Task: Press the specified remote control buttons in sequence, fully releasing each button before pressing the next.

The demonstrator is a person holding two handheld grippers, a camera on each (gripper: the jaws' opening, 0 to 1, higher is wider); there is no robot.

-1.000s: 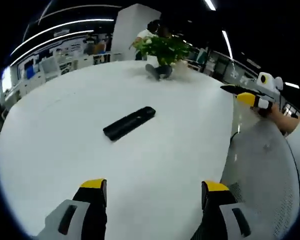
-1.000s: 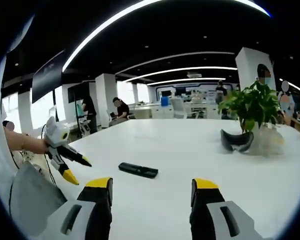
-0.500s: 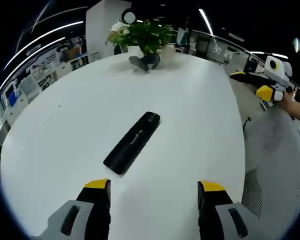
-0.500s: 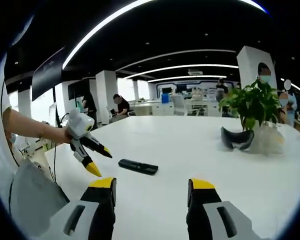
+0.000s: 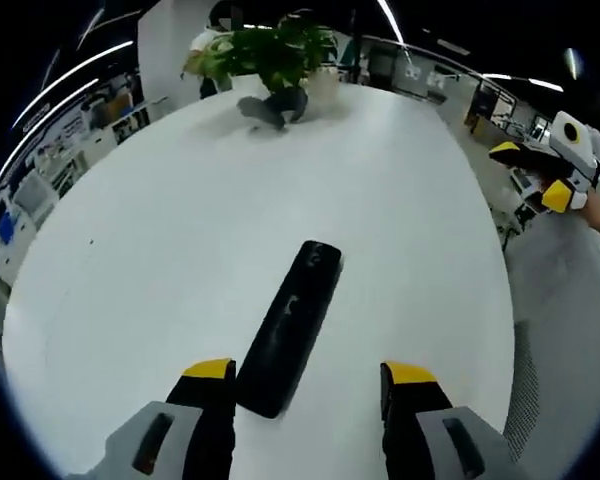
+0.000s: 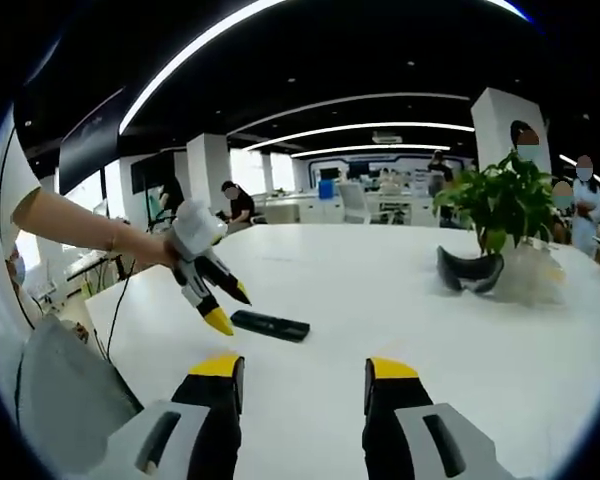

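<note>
Meanwhile both grippers gape, empty, above an unlabelled remote.

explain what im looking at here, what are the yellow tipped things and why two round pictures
A person holds a two-jaw gripper in each hand, and each carries a fisheye camera, hence two round pictures. In the left gripper view, the left gripper hangs open just above the near end of a black remote control lying on a white table. In the right gripper view, the right gripper is open too, holding nothing; the left one enters from the left, over the remote. A potted plant and a dark curved object sit further back.
</note>
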